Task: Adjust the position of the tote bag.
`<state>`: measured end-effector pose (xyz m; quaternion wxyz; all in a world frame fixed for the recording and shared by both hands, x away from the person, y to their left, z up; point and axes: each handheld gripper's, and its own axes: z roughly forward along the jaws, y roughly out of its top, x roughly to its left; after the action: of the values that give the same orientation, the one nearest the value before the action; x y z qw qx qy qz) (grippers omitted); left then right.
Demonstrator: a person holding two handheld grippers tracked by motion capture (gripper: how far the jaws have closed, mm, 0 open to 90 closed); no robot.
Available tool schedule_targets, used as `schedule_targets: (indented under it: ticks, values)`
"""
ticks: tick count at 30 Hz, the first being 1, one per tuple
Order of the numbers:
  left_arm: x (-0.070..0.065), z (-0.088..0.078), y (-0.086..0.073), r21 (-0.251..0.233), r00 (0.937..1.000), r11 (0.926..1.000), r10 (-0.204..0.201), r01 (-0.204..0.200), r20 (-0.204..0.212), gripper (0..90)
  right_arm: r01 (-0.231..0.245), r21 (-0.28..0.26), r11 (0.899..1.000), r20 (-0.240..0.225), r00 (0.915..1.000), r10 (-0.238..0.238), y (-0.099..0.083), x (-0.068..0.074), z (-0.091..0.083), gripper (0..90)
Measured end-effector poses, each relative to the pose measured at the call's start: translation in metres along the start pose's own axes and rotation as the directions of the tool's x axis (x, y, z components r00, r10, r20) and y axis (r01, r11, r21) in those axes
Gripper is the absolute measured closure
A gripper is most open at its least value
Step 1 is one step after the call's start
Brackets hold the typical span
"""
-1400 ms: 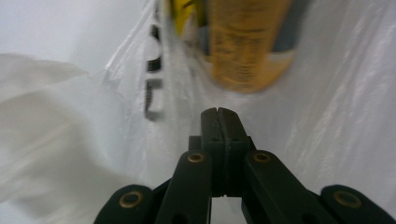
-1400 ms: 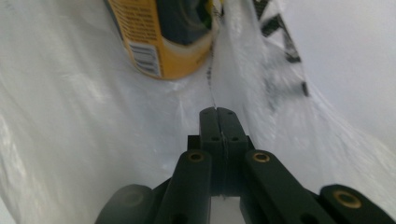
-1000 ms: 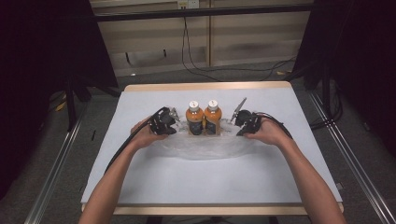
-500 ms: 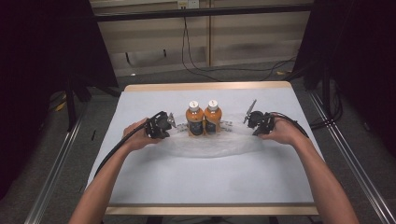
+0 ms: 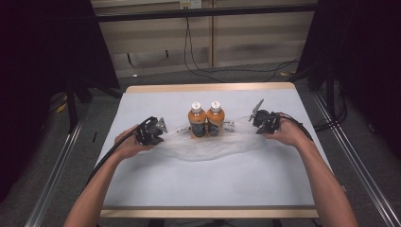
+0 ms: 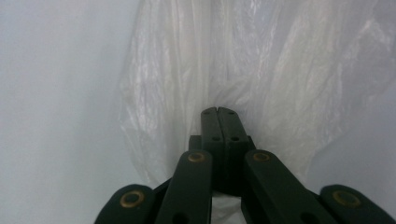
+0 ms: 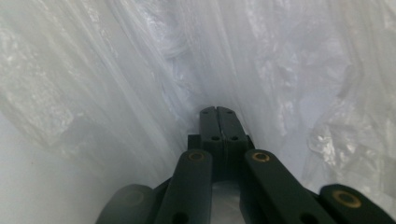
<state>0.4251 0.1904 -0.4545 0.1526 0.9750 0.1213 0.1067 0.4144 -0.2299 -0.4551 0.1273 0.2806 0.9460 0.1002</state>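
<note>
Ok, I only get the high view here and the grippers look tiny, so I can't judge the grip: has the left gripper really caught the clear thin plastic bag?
Observer: Yes. In the left gripper view the left gripper has its jaws pressed together on a gathered fold of the clear thin plastic bag.
Operator: And the right one?
Observer: Same. The right gripper is shut, with the film bunched at its tips.
Operator: Is the film tight near the right gripper?
Observer: It rises in creased folds on both sides of the jaws.
</note>
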Motion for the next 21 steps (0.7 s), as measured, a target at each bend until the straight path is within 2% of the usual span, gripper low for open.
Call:
schedule_targets:
  ticks: [2, 3, 5, 6, 8, 9, 11, 12, 13, 14, 15, 18, 19, 20, 21]
  values:
    - [-0.001, -0.001, -0.003, -0.006, 0.9999, 0.9999, -0.014, 0.014, 0.002, 90.0, -0.004, -0.017, 1.0, -0.01, 0.9999, 0.004, -0.005, 0.001, -0.001, 90.0]
    - [-0.001, -0.002, -0.005, -0.007, 0.9999, 1.0, -0.001, 0.001, -0.011, 90.0, -0.018, -0.022, 1.0, -0.019, 0.9997, 0.017, -0.007, 0.002, -0.002, 90.0]
    - [-0.001, -0.003, -0.008, -0.017, 0.9999, 0.9998, -0.008, 0.008, -0.01, 90.0, -0.007, -0.018, 1.0, -0.022, 0.9997, 0.007, -0.009, 0.003, -0.003, 90.0]
    - [-0.003, -0.003, -0.009, -0.025, 0.9998, 0.9995, -0.02, 0.02, 0.002, 90.0, -0.018, -0.019, 1.0, -0.026, 0.9995, 0.017, -0.011, 0.004, -0.004, 90.0]
    - [-0.002, -0.003, -0.009, -0.023, 0.9999, 0.9996, -0.016, 0.016, 0.004, 90.0, -0.005, -0.02, 1.0, -0.024, 0.9997, 0.005, -0.012, 0.004, -0.004, 90.0]
    - [-0.002, -0.003, -0.009, -0.021, 0.9999, 0.9996, -0.016, 0.016, -0.001, 90.0, -0.001, -0.022, 1.0, -0.023, 0.9997, 0.001, -0.012, 0.004, -0.004, 90.0]
    - [-0.002, -0.001, -0.007, 0.002, 0.9987, 1.0, -0.003, 0.003, -0.05, 90.0, -0.005, -0.022, 1.0, -0.025, 0.9997, 0.004, -0.012, 0.004, -0.004, 90.0]
    - [0.0, -0.001, -0.006, 0.004, 0.9991, 0.9999, -0.01, 0.011, -0.042, 90.0, -0.01, -0.015, 1.0, -0.029, 0.9995, 0.01, -0.011, 0.003, -0.004, 90.0]
    - [0.008, 0.0, -0.006, 0.007, 0.9986, 0.9996, -0.025, 0.026, -0.046, 90.0, 0.003, -0.019, 1.0, -0.008, 1.0, -0.004, -0.01, 0.003, -0.003, 90.0]
    - [0.008, 0.0, -0.006, 0.007, 0.9986, 0.9996, -0.025, 0.026, -0.046, 90.0, 0.003, -0.019, 1.0, -0.008, 1.0, -0.004, -0.01, 0.003, -0.003, 90.0]
    - [0.014, 0.001, -0.007, 0.004, 0.9989, 0.9995, -0.032, 0.032, -0.033, 90.0, -0.009, -0.021, 1.0, -0.004, 0.9999, 0.009, -0.009, 0.002, -0.002, 90.0]
    - [0.016, 0.002, -0.008, -0.009, 0.9983, 0.9986, -0.053, 0.053, -0.026, 90.0, -0.027, -0.037, 0.999, -0.005, 0.9996, 0.027, -0.01, 0.0, -0.002, 90.0]
    - [0.017, 0.002, -0.008, -0.019, 0.9978, 0.9982, -0.058, 0.058, -0.03, 90.0, -0.014, -0.05, 0.999, -0.01, 0.9999, 0.014, -0.011, -0.002, -0.001, 90.0]
    - [0.018, 0.002, -0.009, -0.013, 0.9985, 0.9988, -0.048, 0.047, -0.029, 90.0, -0.036, -0.073, 0.997, -0.026, 0.9991, 0.035, -0.014, -0.005, -0.001, 90.0]
    - [0.019, 0.002, -0.009, -0.013, 0.9986, 0.9991, -0.041, 0.041, -0.034, 90.0, -0.036, -0.073, 0.997, -0.026, 0.9991, 0.035, -0.014, -0.005, -0.001, 90.0]
